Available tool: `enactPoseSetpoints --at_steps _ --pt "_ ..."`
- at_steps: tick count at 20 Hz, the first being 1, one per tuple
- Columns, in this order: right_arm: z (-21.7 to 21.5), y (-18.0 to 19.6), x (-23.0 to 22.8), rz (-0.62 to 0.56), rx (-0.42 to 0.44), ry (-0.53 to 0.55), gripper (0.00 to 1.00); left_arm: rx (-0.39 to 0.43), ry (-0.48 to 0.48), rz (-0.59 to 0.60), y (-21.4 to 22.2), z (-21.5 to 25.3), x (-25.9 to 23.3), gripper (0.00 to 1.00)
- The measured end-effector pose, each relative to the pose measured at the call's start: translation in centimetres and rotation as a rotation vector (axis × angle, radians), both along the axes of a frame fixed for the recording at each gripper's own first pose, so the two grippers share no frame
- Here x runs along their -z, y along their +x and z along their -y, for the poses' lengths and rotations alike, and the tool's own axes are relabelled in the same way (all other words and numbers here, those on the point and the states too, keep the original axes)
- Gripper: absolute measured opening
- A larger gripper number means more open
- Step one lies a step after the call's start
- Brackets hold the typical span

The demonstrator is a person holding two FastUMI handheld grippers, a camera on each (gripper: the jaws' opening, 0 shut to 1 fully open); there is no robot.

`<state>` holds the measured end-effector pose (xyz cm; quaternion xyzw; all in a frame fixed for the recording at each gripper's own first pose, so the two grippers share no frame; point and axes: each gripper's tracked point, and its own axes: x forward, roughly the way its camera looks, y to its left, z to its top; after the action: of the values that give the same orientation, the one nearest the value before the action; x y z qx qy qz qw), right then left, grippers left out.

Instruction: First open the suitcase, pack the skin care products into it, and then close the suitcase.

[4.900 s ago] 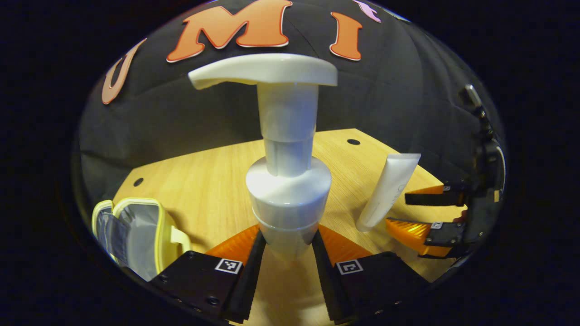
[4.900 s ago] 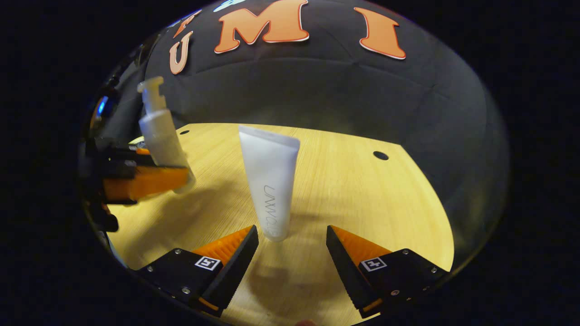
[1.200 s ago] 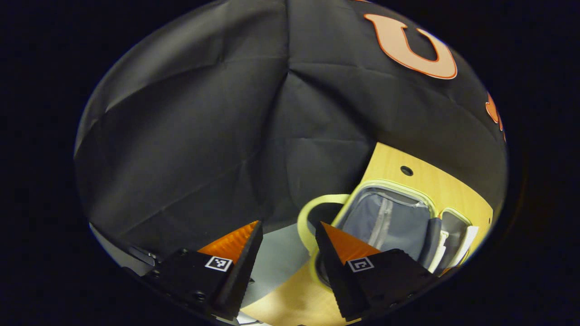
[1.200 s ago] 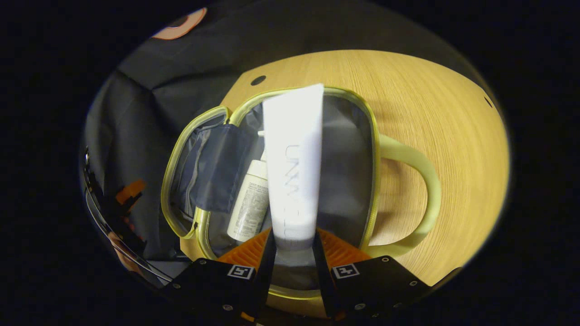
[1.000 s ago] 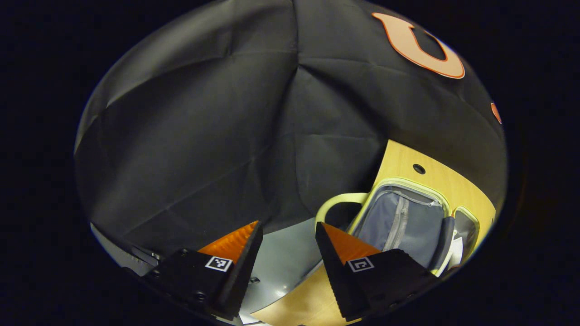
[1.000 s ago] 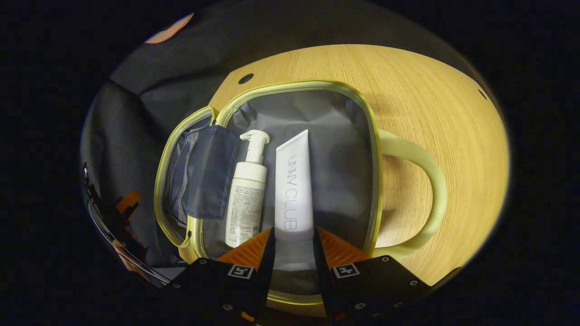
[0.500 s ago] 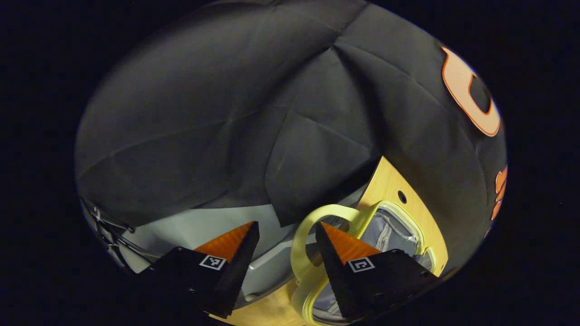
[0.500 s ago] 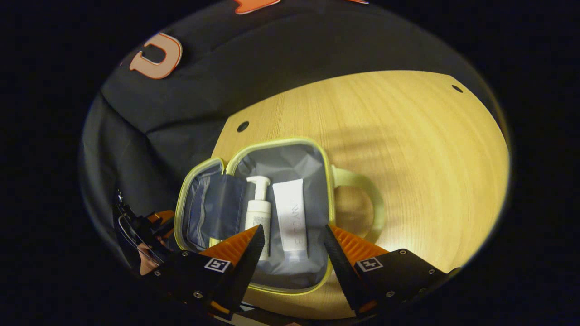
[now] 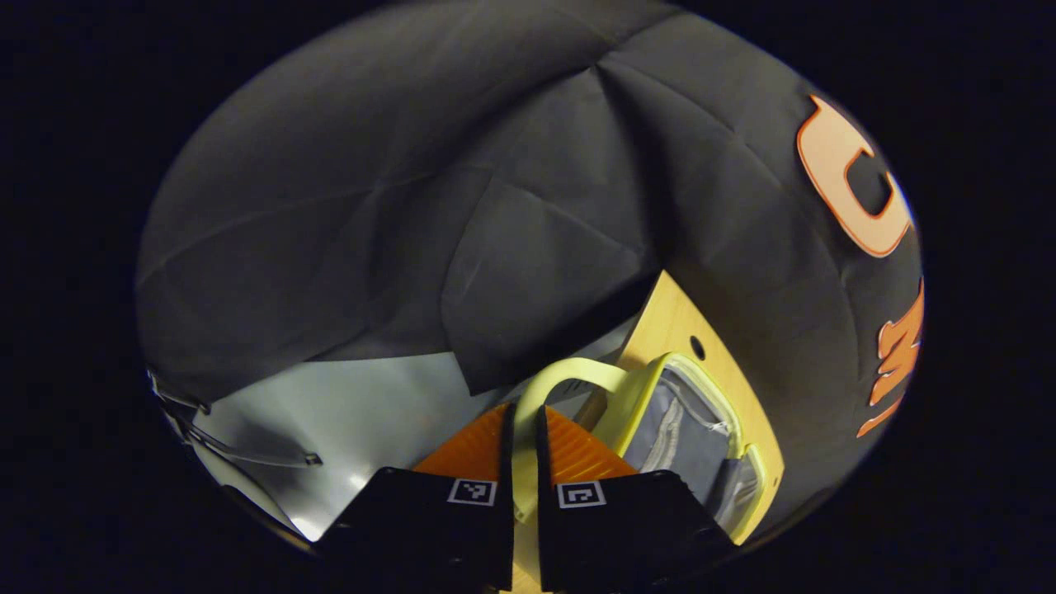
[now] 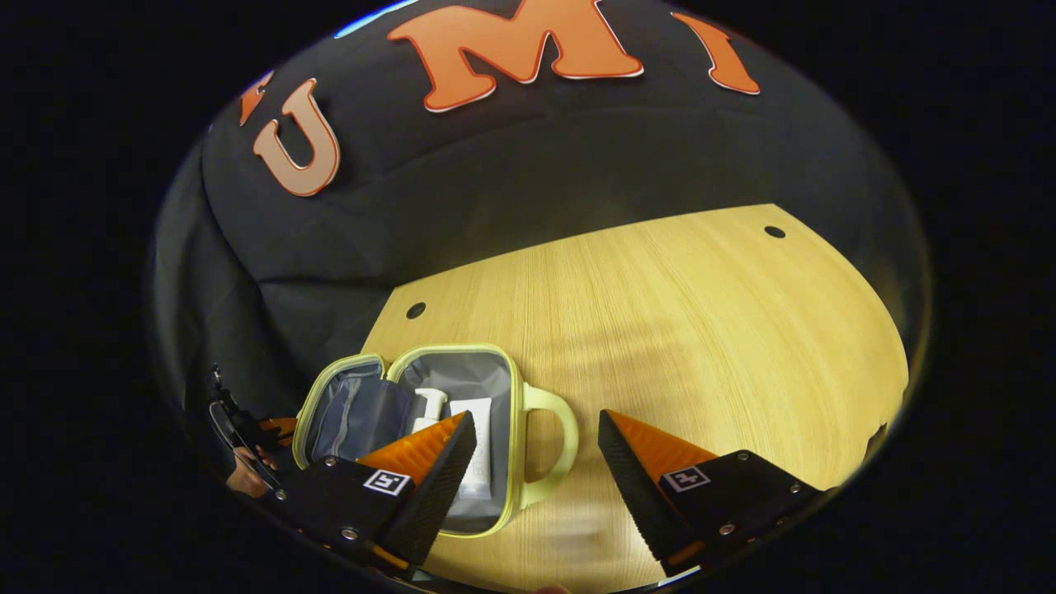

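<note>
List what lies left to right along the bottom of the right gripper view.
Case lid → pump bottle → tube → case handle → bare table.

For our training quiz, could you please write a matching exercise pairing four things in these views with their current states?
Things:
1. left gripper
2. right gripper
3. suitcase
4. tube

States:
A. open, holding nothing
B. lying inside, beside the pump bottle
C. shut on the handle
D. lying open on the table

Pairs: 1-C, 2-A, 3-D, 4-B
</note>
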<state>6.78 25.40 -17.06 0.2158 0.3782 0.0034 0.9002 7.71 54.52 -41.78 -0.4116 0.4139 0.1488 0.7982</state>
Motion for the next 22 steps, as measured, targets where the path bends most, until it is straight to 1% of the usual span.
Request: enactPoseSetpoints --at_steps 1,2,3,4,5,6,7,8,9,12,17,18,20,22 --pt "0.7 0.4 -1.0 0.045 0.012 -0.020 0.96 -0.002 -0.006 0.015 0.0 -0.2 -0.5 0.13" --pt "1.4 0.7 -1.5 0.065 0.026 -0.036 0.96 0.006 0.008 0.028 -0.1 -0.3 -1.1 0.12" --pt "2.0 1.0 -2.0 0.094 0.038 -0.048 0.96 0.005 0.031 0.047 0.2 -0.9 -2.2 0.07" --pt "2.5 1.2 -2.4 0.106 0.048 -0.053 0.96 0.020 0.061 0.065 0.1 -0.6 -3.3 0.07" --pt "2.9 0.9 -2.9 0.114 0.053 -0.050 0.95 0.062 0.134 0.094 0.5 -1.0 -5.0 0.06" --pt "3.7 0.9 -3.3 0.130 0.057 -0.055 0.96 0.113 0.227 0.125 1.0 -0.7 -7.3 0.06" --pt "4.5 0.6 -3.5 0.136 0.052 -0.072 0.96 0.139 0.286 0.160 1.6 -0.2 -9.6 0.06" --pt "5.2 0.6 -3.7 0.143 0.054 -0.087 0.96 0.147 0.309 0.188 1.4 0.0 -10.9 0.06" --pt "5.8 0.5 -4.0 0.155 0.053 -0.095 0.96 0.153 0.334 0.229 1.1 -0.1 -13.5 0.06" --pt "6.3 0.5 -4.1 0.167 0.036 -0.093 0.96 0.180 0.392 0.308 0.6 0.9 -18.9 0.06" --pt "7.9 0.3 -4.4 0.195 0.009 -0.090 0.96 0.250 0.481 0.387 0.4 6.2 -25.1 0.06" --pt "8.2 0.2 -4.3 0.197 0.004 -0.093 0.96 0.267 0.483 0.396 0.5 7.2 -26.0 0.07" --pt "9.3 0.0 -4.4 0.207 -0.002 -0.083 0.96 0.285 0.499 0.435 0.0 9.9 -28.5 0.05" --pt "10.1 -0.2 -4.2 0.213 -0.011 -0.073 0.96 0.315 0.516 0.443 -0.3 12.7 -29.8 0.06"
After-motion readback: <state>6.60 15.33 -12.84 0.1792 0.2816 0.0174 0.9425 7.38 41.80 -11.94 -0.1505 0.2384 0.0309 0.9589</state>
